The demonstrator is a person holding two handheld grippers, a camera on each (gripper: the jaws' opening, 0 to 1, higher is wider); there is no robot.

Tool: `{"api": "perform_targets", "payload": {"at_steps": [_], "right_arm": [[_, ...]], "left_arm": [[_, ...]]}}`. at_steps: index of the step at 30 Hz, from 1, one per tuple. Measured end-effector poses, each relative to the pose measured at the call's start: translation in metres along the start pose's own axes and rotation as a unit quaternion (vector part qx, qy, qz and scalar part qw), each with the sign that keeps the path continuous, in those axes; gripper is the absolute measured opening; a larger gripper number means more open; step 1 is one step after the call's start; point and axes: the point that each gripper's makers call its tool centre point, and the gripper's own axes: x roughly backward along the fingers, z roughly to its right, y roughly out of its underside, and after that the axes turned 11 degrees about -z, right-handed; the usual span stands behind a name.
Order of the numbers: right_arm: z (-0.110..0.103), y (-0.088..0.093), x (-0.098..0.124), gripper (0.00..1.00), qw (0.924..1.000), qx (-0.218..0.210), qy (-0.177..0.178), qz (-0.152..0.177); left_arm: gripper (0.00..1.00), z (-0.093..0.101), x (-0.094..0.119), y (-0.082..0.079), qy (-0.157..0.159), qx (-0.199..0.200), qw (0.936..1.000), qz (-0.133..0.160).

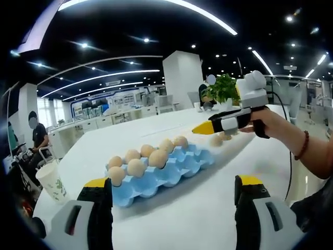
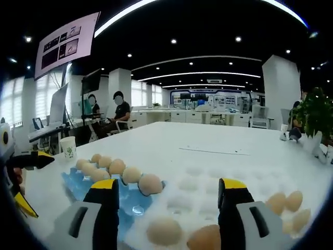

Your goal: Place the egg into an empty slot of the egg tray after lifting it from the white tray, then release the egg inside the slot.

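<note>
eggs (image 2: 164, 230) lie in the white tray (image 2: 208, 195) just beside the blue egg tray (image 1: 171, 169), which holds seven eggs on the white desk (image 1: 208, 219). right gripper (image 2: 166, 200) hovers over the white tray, jaws wide, empty. left gripper (image 1: 174, 195) hangs near the blue tray, jaws wide, empty.

— How many eggs (image 1: 136, 167) sit in the blue egg tray (image 1: 177, 169)?
— Eight, by my count, and five more visible on the white tray (image 2: 192, 200). One paper cup (image 1: 52, 182), one potted plant (image 1: 222, 89), two people (image 2: 120, 112) seated beyond.
</note>
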Motion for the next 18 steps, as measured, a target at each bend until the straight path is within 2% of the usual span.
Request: {"api": "perform_targets", "payload": {"at_steps": [9, 18], "right_arm": [[0.031, 0.007, 0.01, 0.8, 0.9995, -0.005, 0.031, -0.007], [0.052, 0.015, 0.016, 0.78, 0.9984, -0.015, 0.052, -0.013]], "left_arm": [[1.0, -0.001, -0.001, 0.001, -0.009, 0.002, 1.0, -0.003], [1.0, -0.002, -0.001, -0.001, -0.013, 0.003, 0.9999, -0.004]]}}
